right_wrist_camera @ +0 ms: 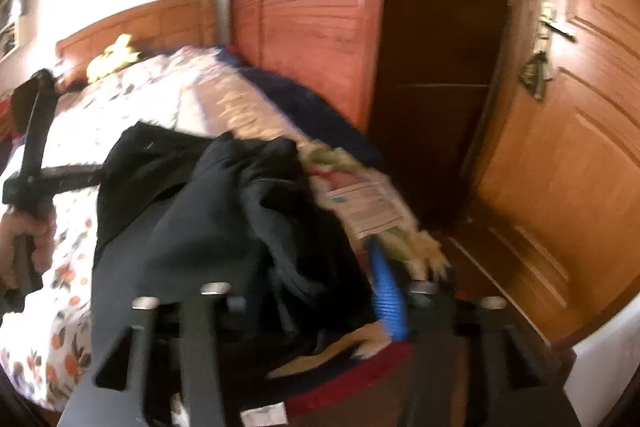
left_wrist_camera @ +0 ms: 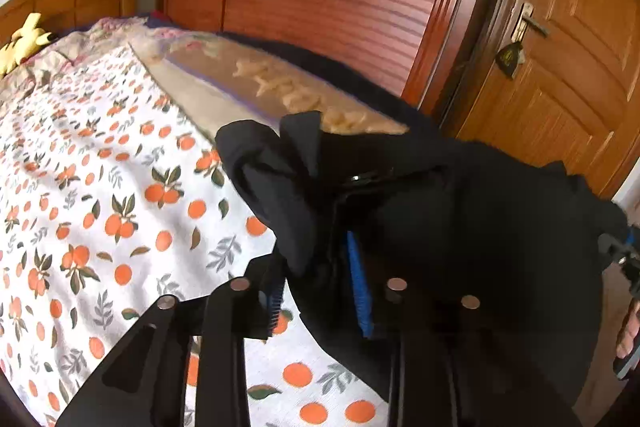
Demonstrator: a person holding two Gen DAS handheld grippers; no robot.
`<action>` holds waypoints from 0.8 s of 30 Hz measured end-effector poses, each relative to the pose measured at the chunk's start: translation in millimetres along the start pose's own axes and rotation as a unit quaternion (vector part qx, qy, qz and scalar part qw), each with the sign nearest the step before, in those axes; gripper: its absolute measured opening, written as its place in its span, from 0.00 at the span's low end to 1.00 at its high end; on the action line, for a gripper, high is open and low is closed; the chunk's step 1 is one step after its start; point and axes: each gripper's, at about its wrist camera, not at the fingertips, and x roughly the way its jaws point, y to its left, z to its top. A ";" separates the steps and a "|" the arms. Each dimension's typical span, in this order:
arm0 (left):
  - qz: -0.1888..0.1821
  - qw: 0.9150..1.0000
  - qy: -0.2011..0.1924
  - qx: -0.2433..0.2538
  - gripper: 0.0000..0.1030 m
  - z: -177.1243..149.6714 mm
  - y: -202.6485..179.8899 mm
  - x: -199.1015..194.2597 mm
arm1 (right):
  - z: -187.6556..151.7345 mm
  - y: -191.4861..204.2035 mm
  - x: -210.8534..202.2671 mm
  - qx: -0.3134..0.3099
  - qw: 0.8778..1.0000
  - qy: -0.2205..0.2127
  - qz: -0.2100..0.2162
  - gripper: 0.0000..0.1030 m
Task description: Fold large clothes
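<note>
The bed [left_wrist_camera: 100, 187] serves as the folding surface, so the black garment [left_wrist_camera: 460, 227] lies bunched at its near edge between the 2 grippers, left [left_wrist_camera: 320, 291] and right [right_wrist_camera: 308, 291], their jaws parted, neither clamping it.

From here I see the black garment [left_wrist_camera: 460, 227] draped over the left gripper [left_wrist_camera: 320, 283], hiding its right finger, the whole right wrist view smeared with blur, my bed [left_wrist_camera: 100, 187] cut off.
</note>
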 end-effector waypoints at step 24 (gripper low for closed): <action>0.028 0.999 -0.004 0.029 0.44 -46.6 18.6 -35.4 | -5.6 19.4 73.2 0.004 0.998 0.050 0.049 0.15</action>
